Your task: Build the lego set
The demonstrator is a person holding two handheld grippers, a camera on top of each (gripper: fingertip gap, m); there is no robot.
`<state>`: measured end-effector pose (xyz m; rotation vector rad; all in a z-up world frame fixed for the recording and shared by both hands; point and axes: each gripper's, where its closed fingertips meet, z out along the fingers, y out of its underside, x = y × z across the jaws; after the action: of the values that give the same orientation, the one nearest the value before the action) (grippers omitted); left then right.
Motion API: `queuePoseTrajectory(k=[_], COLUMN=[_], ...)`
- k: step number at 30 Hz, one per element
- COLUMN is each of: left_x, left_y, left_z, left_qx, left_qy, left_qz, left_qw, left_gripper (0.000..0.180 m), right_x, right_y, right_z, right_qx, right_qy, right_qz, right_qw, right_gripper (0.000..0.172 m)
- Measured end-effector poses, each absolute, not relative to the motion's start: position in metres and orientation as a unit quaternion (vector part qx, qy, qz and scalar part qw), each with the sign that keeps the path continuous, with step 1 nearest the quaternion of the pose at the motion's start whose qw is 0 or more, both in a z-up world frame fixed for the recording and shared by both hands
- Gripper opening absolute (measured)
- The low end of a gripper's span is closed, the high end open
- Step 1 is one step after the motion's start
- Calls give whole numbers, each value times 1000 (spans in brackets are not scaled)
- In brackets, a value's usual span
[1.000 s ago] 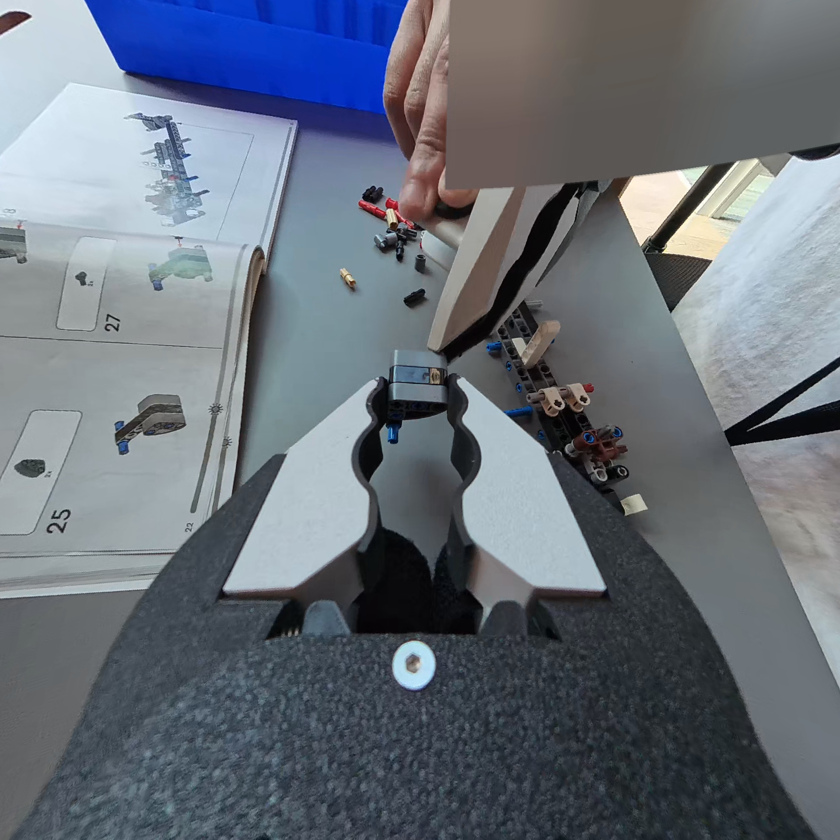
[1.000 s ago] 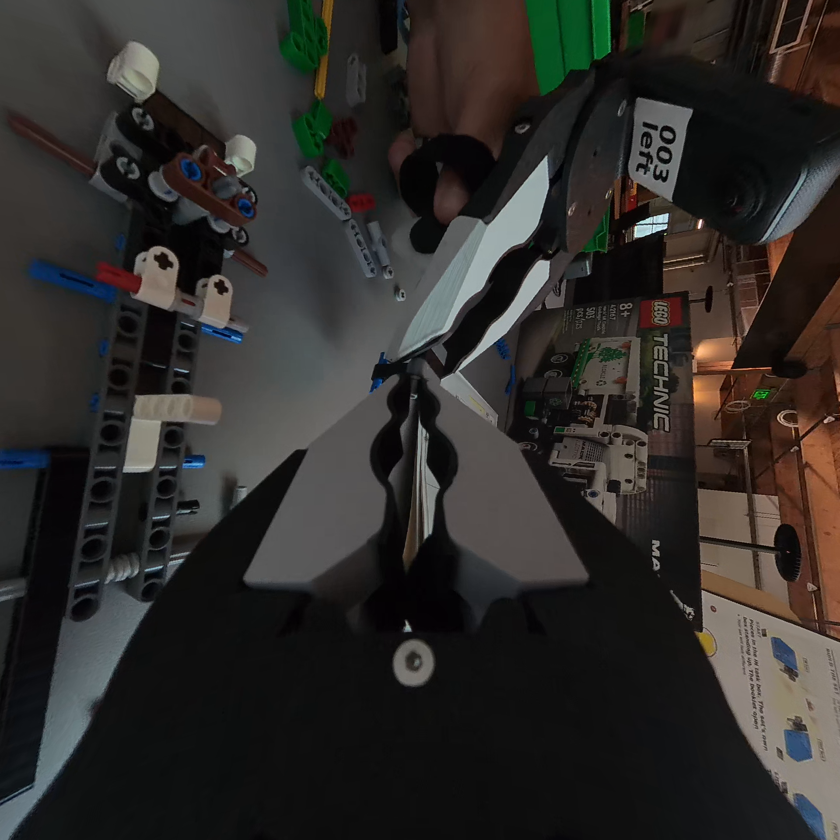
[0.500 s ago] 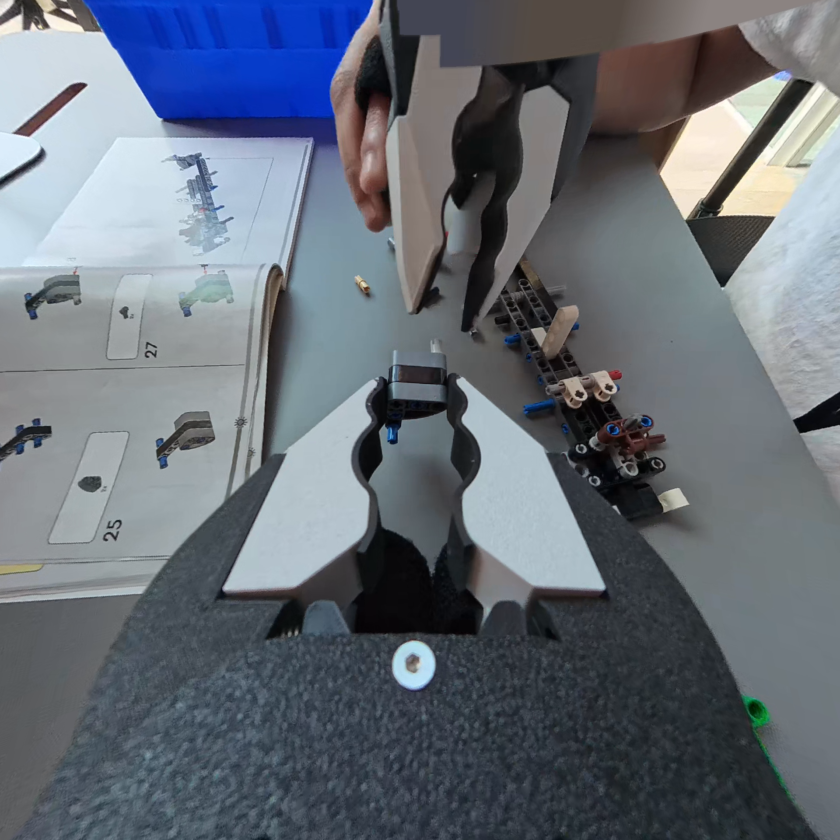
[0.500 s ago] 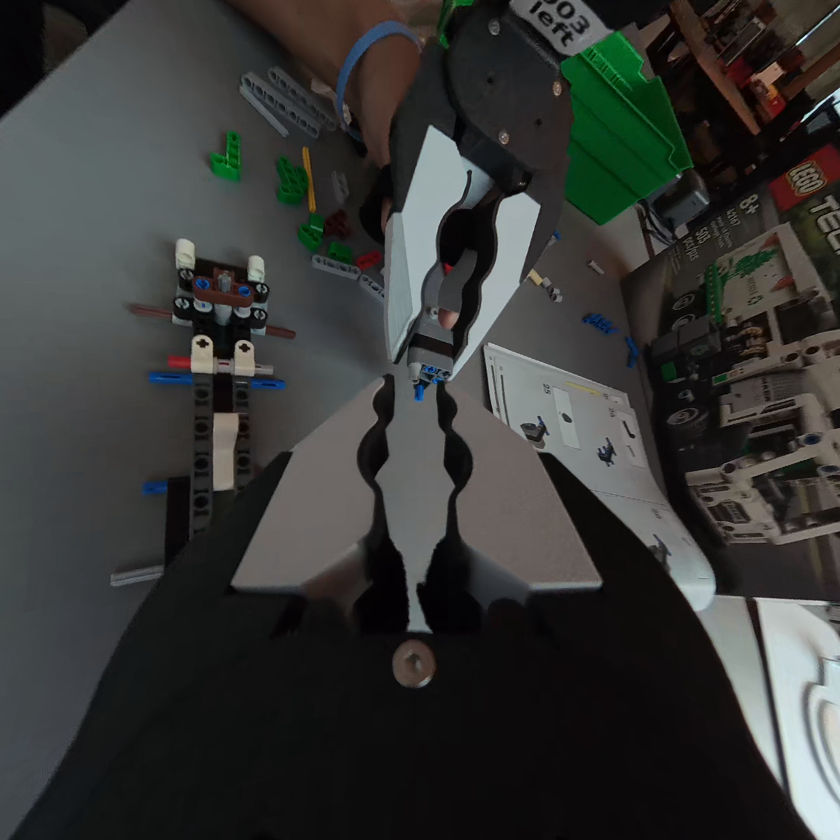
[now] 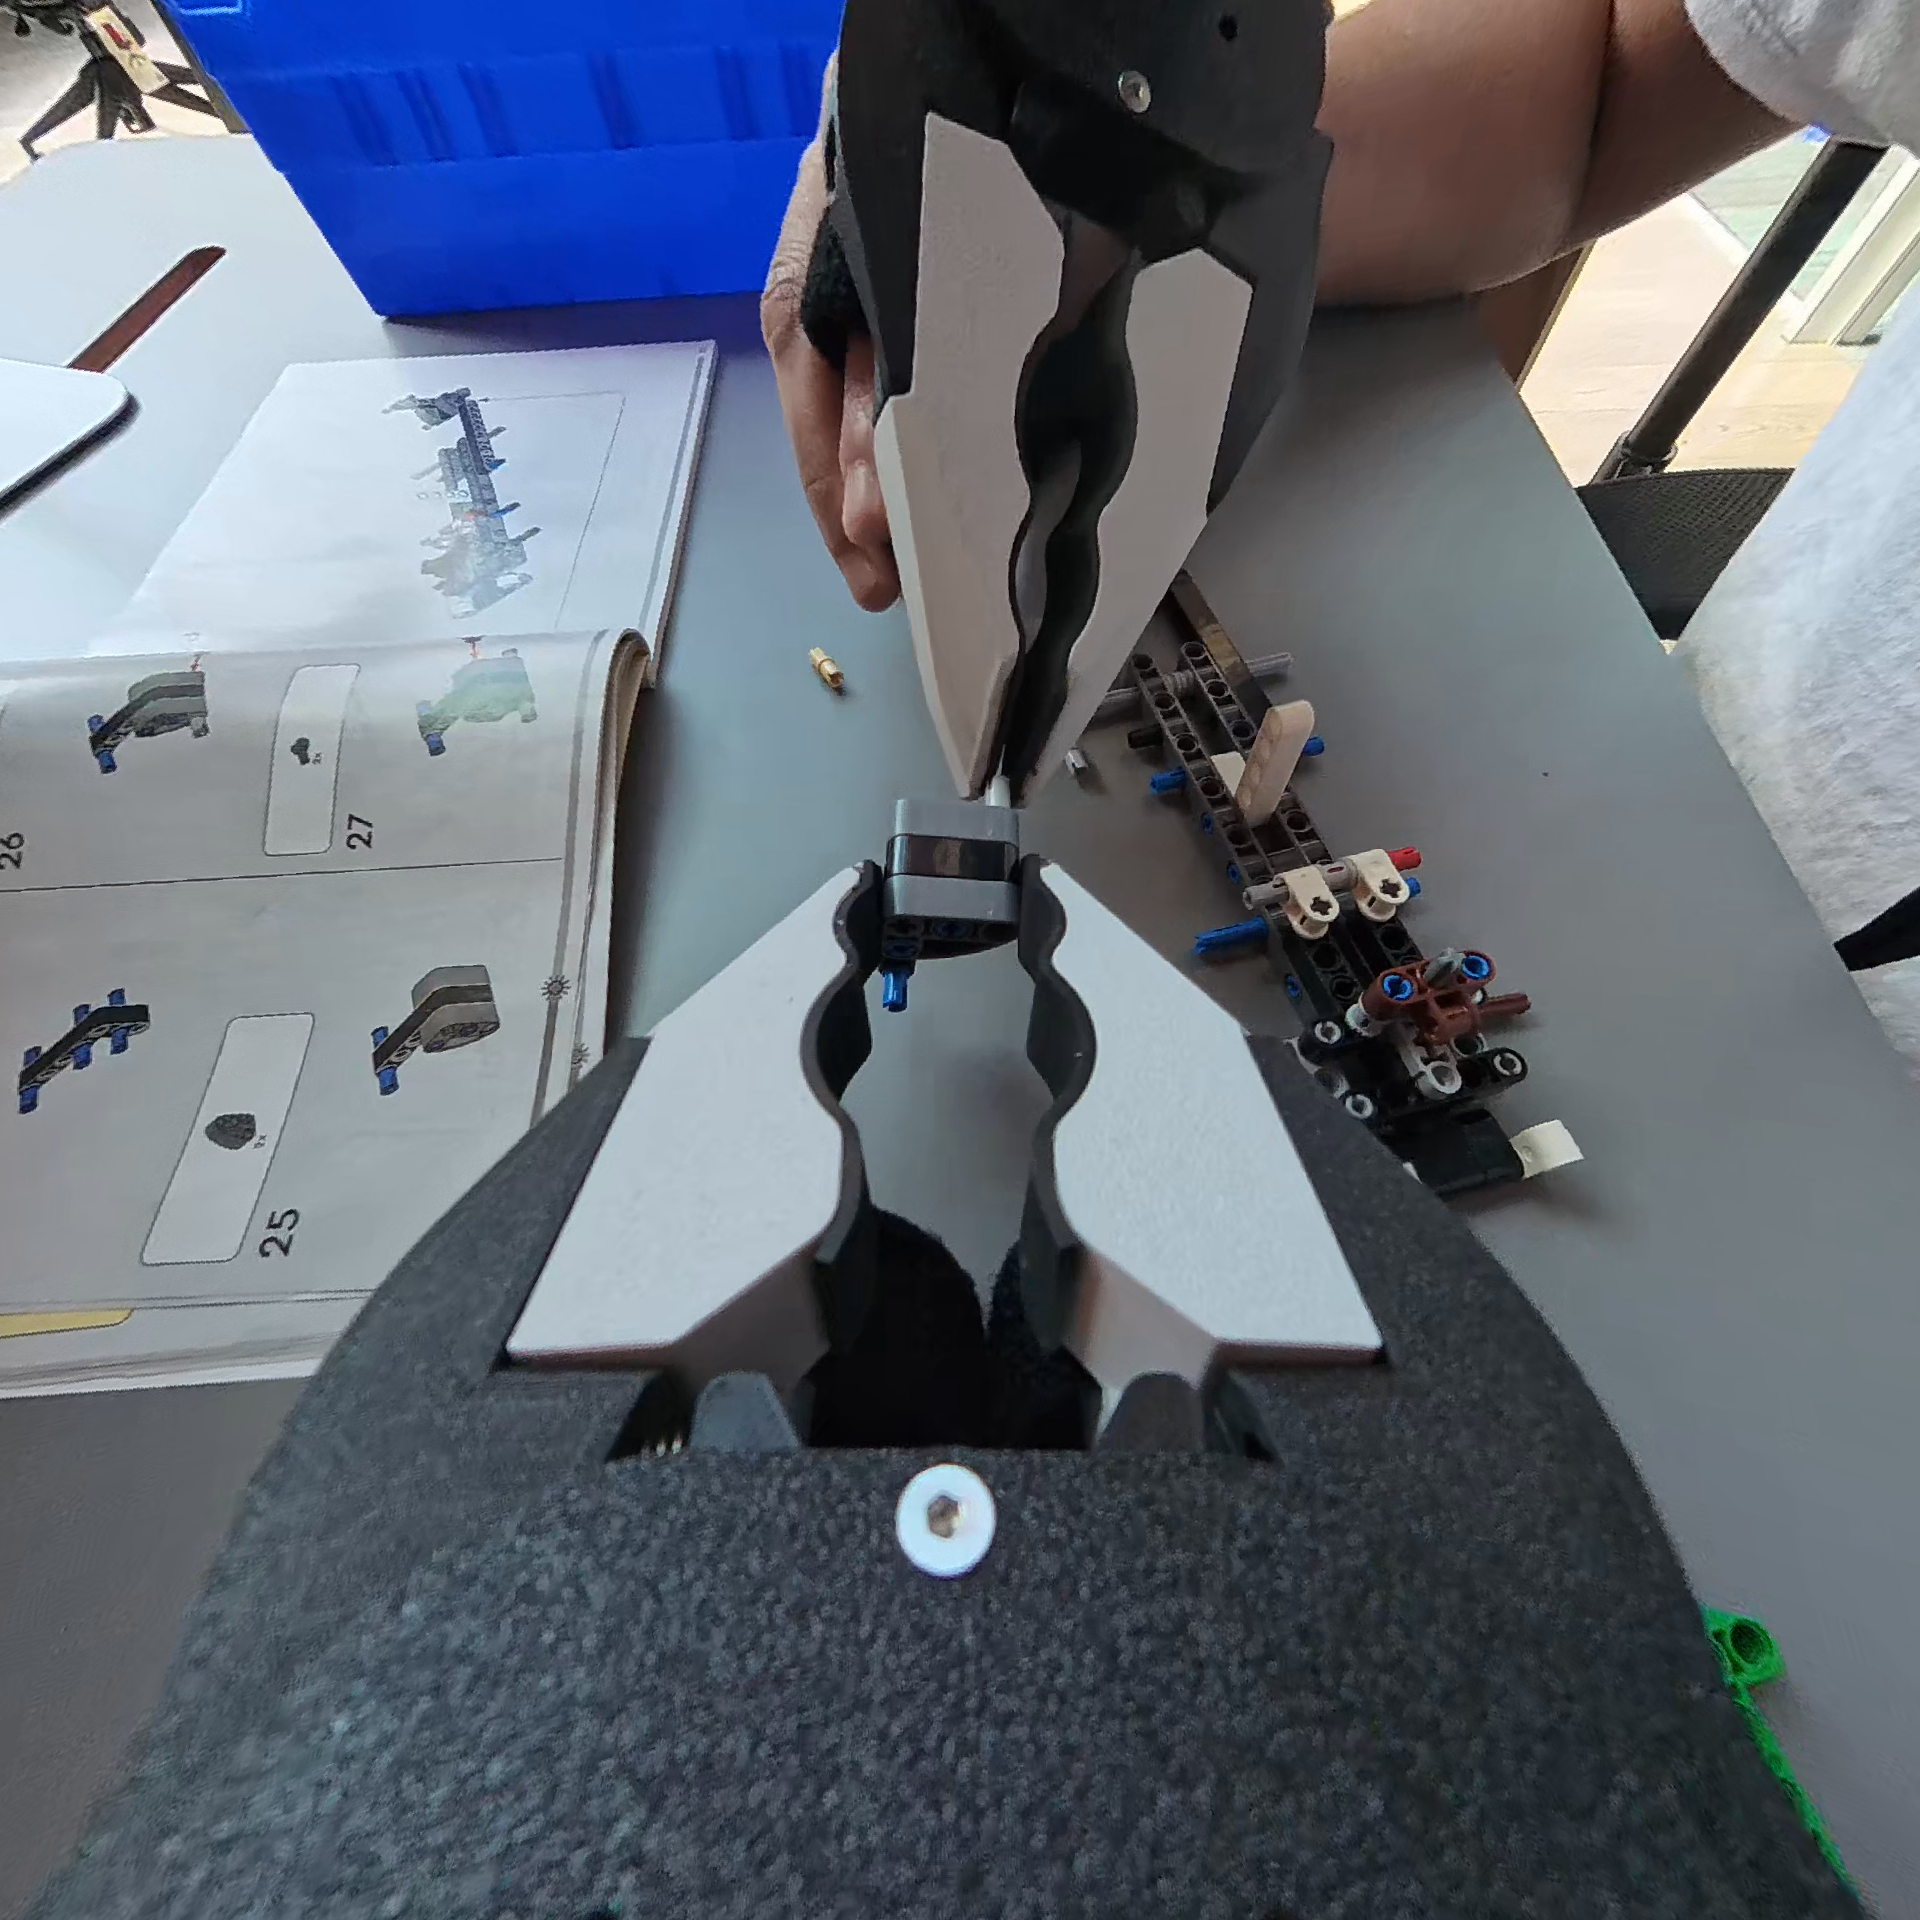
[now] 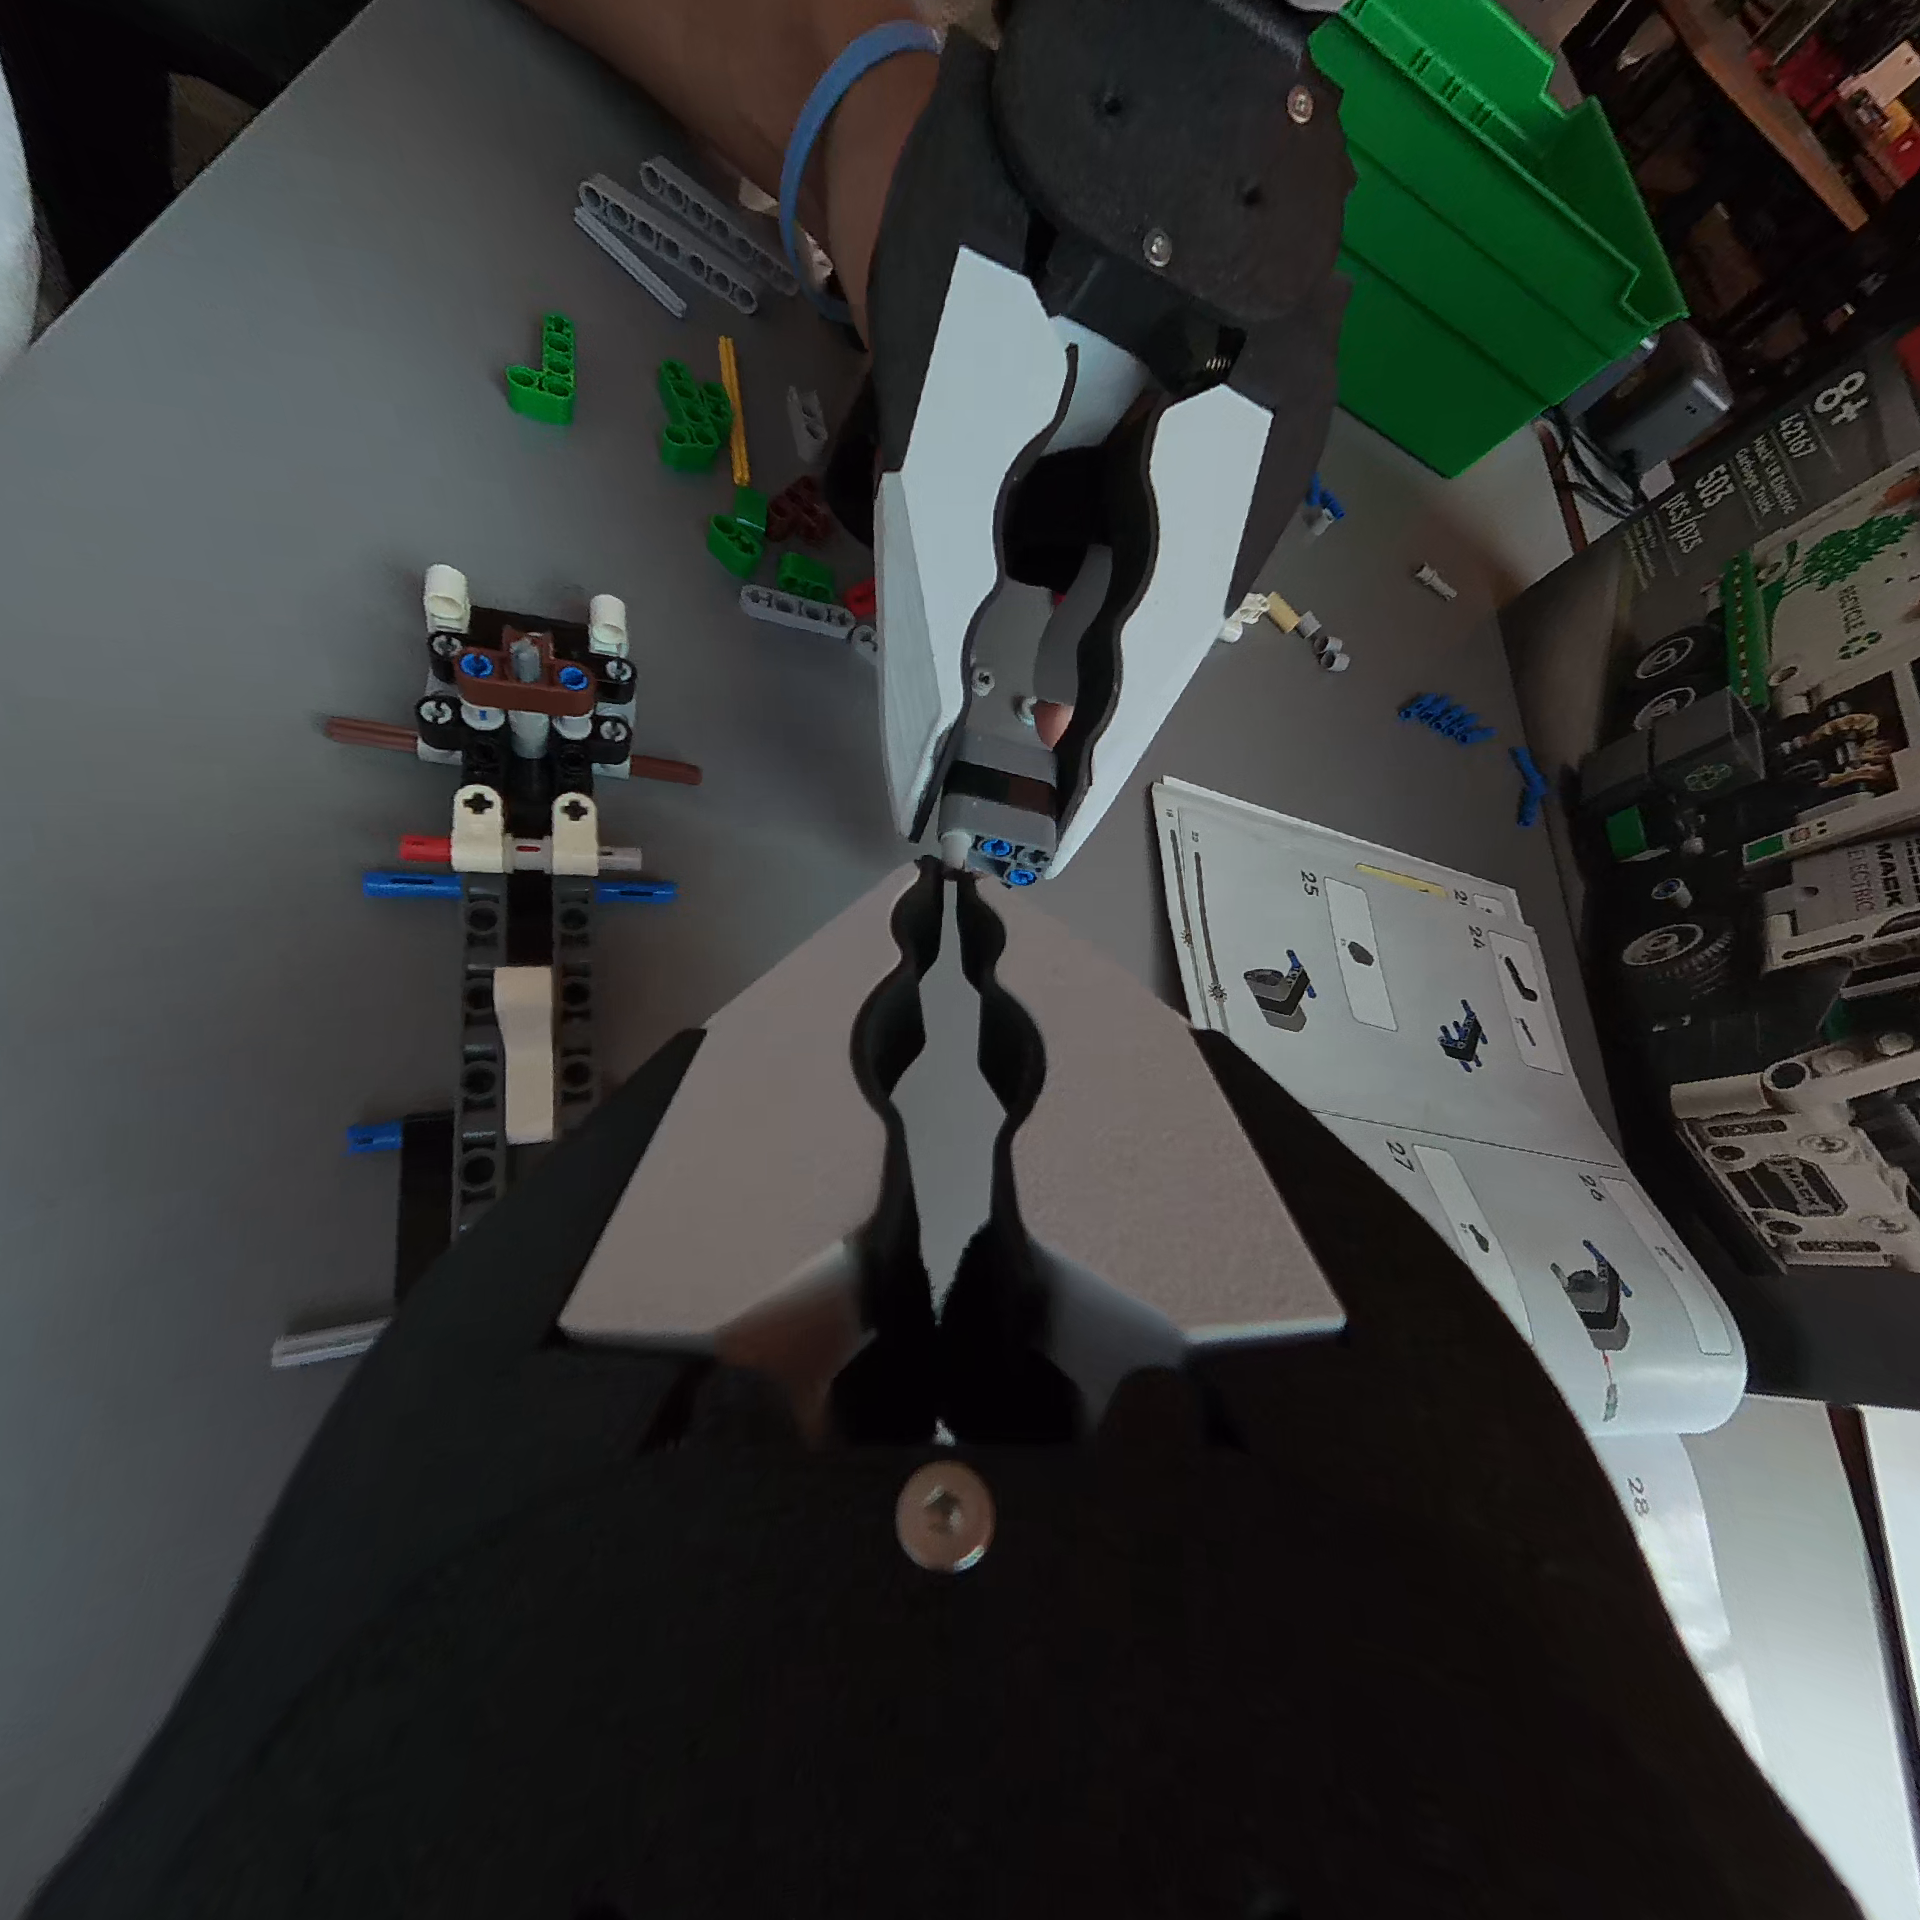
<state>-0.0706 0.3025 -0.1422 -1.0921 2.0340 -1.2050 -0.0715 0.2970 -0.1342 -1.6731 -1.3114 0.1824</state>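
Fingers of left gripper (image 5: 951, 883) clamp grey-black block stack (image 5: 951, 868); right gripper (image 6: 940, 878) pinches small white pin (image 6: 951, 844) against stack. Pin-seating step, I judge; next needs straight push.

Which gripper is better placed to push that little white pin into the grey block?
Probably the right gripper: it pinches the white pin against the grey block, which the left gripper clamps.

The block (image 5: 951, 868) clamped in the left gripper (image 5: 951, 883) is grey with a black band and blue pins. The peg (image 5: 997, 790) pinched by the right gripper (image 6: 948, 878) is pale grey. Right of the left gripper, the frame (image 5: 1340, 935) is dark grey with cream, red, blue and brown parts.
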Motion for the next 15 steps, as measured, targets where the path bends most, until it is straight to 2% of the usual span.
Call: queuePoseTrajectory(k=[5,7,10,15], left_x=[-66,-64,-64,-64], left_y=[309,318,319,310], left_z=[-136,-133,-130,-115], left_qx=[-398,-386,-366,-387], left_qy=[752,756,761,726], left_qz=[-426,-386,-363,-430], left_qw=[306,360,395,372], left_gripper=[25,25,25,25], right_x=[-66,-59,-62,-63], right_y=[300,301,301,310], right_z=[-128,-128,-120,-111], right_qx=[-707,-725,-740,-725], right_qy=[-505,-478,-424,-397], right_qz=[109,147,253,263], right_qw=[483,474,456,497], right_gripper=[3,19,47,30])
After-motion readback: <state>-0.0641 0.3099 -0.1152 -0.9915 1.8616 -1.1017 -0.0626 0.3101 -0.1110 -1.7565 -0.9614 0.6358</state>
